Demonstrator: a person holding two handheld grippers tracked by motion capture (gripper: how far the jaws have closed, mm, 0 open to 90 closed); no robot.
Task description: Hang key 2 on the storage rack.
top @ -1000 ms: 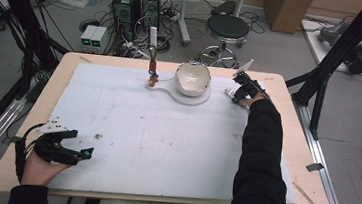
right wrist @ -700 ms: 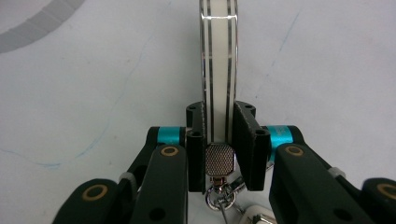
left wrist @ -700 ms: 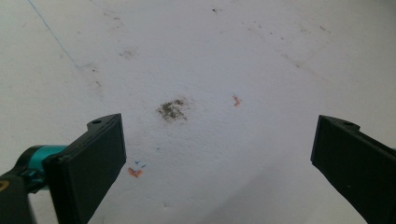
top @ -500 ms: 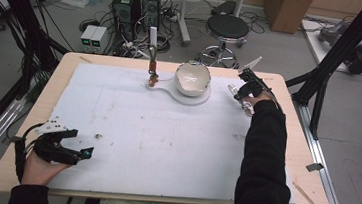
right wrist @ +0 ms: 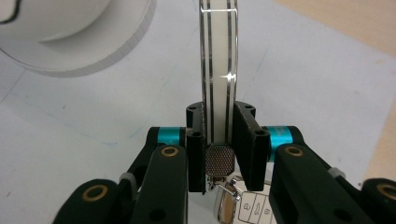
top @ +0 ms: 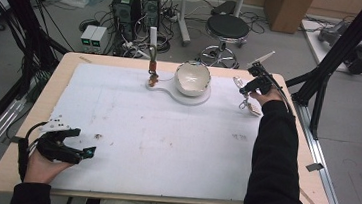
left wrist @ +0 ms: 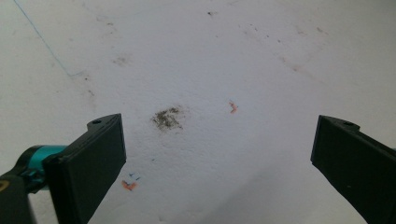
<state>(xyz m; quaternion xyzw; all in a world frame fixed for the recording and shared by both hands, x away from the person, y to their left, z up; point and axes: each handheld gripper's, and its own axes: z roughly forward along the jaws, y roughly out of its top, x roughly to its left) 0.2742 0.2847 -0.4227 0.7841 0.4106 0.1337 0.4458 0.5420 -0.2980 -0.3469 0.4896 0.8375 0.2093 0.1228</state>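
Right gripper clamped on the magnifying glass beside the white bowl; left gripper open, idle. Next: carry it steadily.

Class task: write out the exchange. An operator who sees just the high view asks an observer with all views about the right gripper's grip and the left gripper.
Operator: Is my right gripper shut on something?
Observer: Yes. The right gripper clamps a thin round disc, edge-on between its pads.
Operator: Does anything hang from it?
Observer: A metal clip with a tag hangs under the disc's knurled knob.
Operator: And my left gripper?
Observer: The left gripper is open, with nothing between its jaws. A small orange fleck lies on the white mat ahead.
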